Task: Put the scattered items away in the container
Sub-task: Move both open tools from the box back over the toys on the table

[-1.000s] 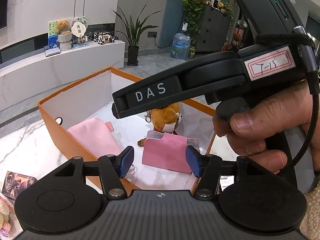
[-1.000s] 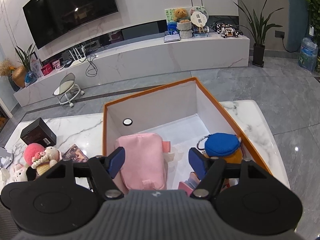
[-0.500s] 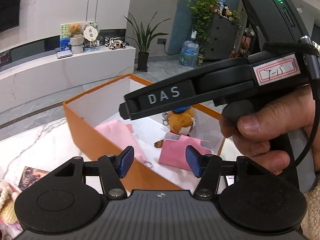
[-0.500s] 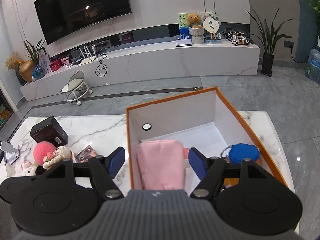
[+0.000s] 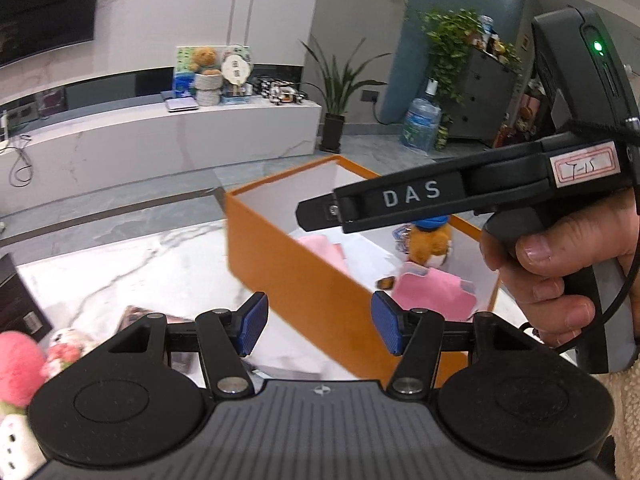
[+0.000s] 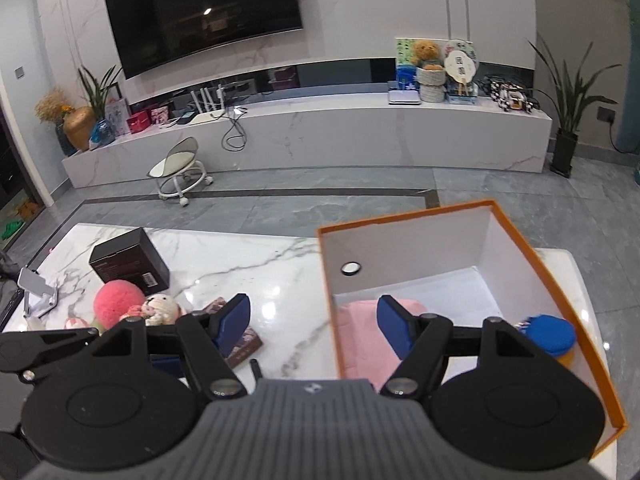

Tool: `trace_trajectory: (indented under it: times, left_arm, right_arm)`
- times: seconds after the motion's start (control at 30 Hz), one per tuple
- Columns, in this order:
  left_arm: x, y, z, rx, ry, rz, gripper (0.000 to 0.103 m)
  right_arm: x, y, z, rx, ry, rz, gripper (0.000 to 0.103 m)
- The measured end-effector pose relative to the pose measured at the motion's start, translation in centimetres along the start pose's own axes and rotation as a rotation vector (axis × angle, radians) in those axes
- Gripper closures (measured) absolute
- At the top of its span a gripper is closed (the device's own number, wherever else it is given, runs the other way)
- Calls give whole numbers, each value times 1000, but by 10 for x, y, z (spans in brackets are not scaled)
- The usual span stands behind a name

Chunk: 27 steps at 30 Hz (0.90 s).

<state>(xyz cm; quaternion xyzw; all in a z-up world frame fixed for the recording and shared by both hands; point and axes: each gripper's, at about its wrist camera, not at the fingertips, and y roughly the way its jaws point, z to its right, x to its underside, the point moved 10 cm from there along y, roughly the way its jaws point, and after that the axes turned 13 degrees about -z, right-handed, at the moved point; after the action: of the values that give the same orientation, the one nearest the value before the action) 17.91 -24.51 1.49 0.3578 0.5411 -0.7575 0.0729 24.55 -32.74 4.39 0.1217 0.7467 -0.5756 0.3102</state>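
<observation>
Orange box (image 6: 560,292) right of the empty, spread-fingered right hand-held gripper (image 6: 314,330).

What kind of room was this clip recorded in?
Most likely a home living room: a wall-mounted TV hangs above a long marble media bench, potted plants stand on the tiled floor, and the orange box sits on a marble table.

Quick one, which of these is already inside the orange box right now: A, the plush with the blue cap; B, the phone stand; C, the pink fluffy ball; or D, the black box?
A: the plush with the blue cap sits inside the orange box, while the other three are on the marble table outside it.
</observation>
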Motion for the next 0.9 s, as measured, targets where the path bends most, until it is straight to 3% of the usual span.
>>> trace_trajectory:
  times: [0.9]
  left_arm:
    - [78,-71,-163,-185,-192,-7,33]
  right_arm:
    - [6,49,-131,-77,-227,-75,30]
